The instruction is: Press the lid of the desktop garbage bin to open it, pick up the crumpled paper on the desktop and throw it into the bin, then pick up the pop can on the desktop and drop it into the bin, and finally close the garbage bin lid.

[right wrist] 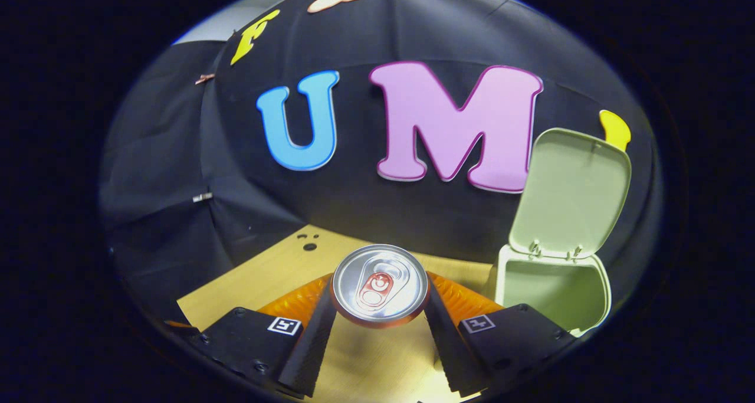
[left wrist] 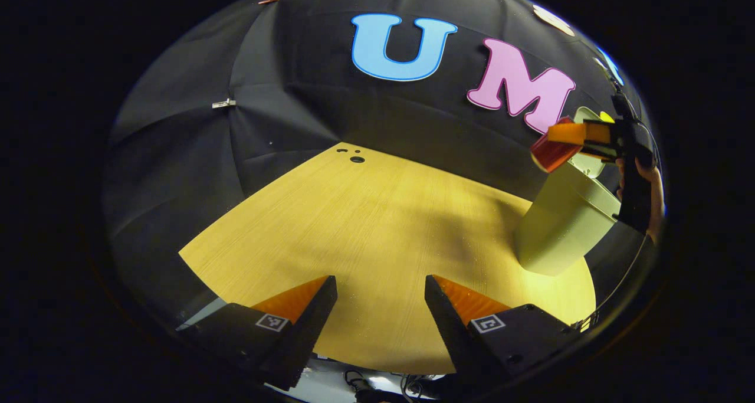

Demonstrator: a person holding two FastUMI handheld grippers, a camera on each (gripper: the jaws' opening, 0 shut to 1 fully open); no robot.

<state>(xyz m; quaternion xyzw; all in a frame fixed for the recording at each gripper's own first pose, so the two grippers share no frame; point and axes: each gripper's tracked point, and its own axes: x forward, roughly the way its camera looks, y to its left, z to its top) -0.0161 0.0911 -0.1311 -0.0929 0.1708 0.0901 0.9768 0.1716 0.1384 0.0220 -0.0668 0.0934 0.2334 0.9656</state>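
Right gripper view, nearest item: the right tongs (right wrist: 380, 326) are clenched on the pop can (right wrist: 380, 289), one finger pressed against each side of its body. The can lies along the fingers with its silver top and pull tab facing the camera, held clear above the bench (right wrist: 265, 273). Just right of the tongs and slightly beyond stands the pale green garbage bin (right wrist: 554, 291). Its mouth is exposed. The lid (right wrist: 569, 190) is raised on its rear hinge and stands nearly upright against the black cloth wall. The bin interior is in shade; its contents cannot be determined. The can is near the bin opening, to its left, and not over it in this view.

Left gripper view, nearest item: the left tongs (left wrist: 380, 308) are released, fingers spread wide apart with nothing between them, hovering over the wooden bench (left wrist: 365, 226). The surface ahead is plain wood grain, with a few small dark holes (left wrist: 356, 158) near its far edge. Toward the right edge of the view, the garbage bin (left wrist: 560, 226) rests on the bench, appearing tilted by the lens. Beyond and above it, the right tongs (left wrist: 569, 138) carry the pop can (left wrist: 551, 152) at the level of the bin rim, the can's red body showing between the fingers. A hand (left wrist: 649, 184) grips that tool at the far right. The black cloth wall closes the scene behind.
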